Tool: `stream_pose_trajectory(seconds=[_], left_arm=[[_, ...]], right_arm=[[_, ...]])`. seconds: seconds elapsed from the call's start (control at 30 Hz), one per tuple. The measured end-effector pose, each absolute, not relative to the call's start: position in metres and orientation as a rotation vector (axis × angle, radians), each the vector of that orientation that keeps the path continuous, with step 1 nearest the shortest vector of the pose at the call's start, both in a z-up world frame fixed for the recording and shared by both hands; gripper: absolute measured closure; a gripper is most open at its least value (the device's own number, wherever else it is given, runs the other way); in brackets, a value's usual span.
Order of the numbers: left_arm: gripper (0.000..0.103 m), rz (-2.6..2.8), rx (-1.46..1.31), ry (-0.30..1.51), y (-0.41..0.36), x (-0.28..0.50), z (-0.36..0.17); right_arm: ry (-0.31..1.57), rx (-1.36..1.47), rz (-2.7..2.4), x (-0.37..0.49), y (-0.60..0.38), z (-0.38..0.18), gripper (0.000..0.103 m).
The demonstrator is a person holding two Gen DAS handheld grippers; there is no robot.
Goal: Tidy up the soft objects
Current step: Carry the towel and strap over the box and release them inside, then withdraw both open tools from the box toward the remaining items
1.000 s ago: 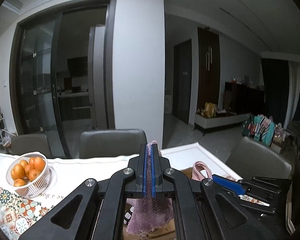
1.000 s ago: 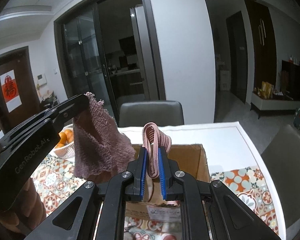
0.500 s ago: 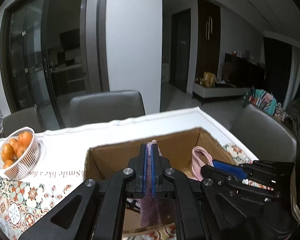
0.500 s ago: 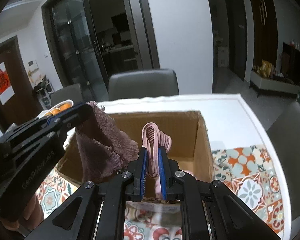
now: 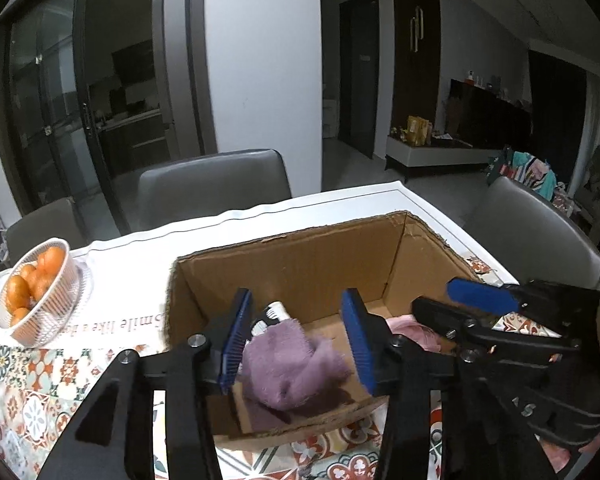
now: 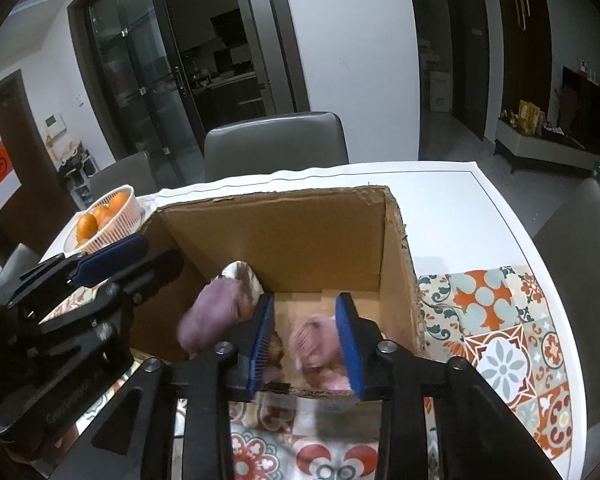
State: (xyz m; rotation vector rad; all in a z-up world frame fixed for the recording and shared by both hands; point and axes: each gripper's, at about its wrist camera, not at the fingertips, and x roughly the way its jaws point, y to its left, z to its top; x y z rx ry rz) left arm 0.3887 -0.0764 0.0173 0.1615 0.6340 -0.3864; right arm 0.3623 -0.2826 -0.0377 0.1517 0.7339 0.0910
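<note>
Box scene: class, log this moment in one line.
left tongs: opening, purple cloth dropping | right tongs: opening, pink cloth dropping | box: receiving both

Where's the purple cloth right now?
The purple cloth is inside the cardboard box, near its left front corner, between the opening fingers of the left gripper, left of the pink item.

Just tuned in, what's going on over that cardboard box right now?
A person holds two sets of tongs over the open cardboard box on the table. The left tongs are opening, and the purple fuzzy cloth sits loose between them, in the box. The right tongs are opening too, with the pink item blurred between them, apparently being released into the box. A basket of oranges stands off to the side.
</note>
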Motion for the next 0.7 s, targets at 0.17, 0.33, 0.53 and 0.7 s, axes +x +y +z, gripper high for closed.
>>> stream_pose_trajectory(seconds=[0.17,0.33,0.53,0.7], left_arm=[[0.054,-0.337,0.162,0.603,-0.067,0.369,0.023],[0.052,-0.313,0.163,0.561,-0.062,0.344,0.034],[0.052,-0.283,0.156,0.508,-0.051,0.313,0.046],[0.051,-0.270,0.119,0.483,-0.039,0.287,0.053]], right_arm=[[0.697,0.133,0.060,0.348,-0.282,-0.027,0.060],[0.670,0.137,0.063,0.329,-0.280,-0.019,0.060],[0.637,0.134,0.067,0.303,-0.277,-0.010,0.060],[0.611,0.141,0.081,0.279,-0.272,-0.002,0.056]])
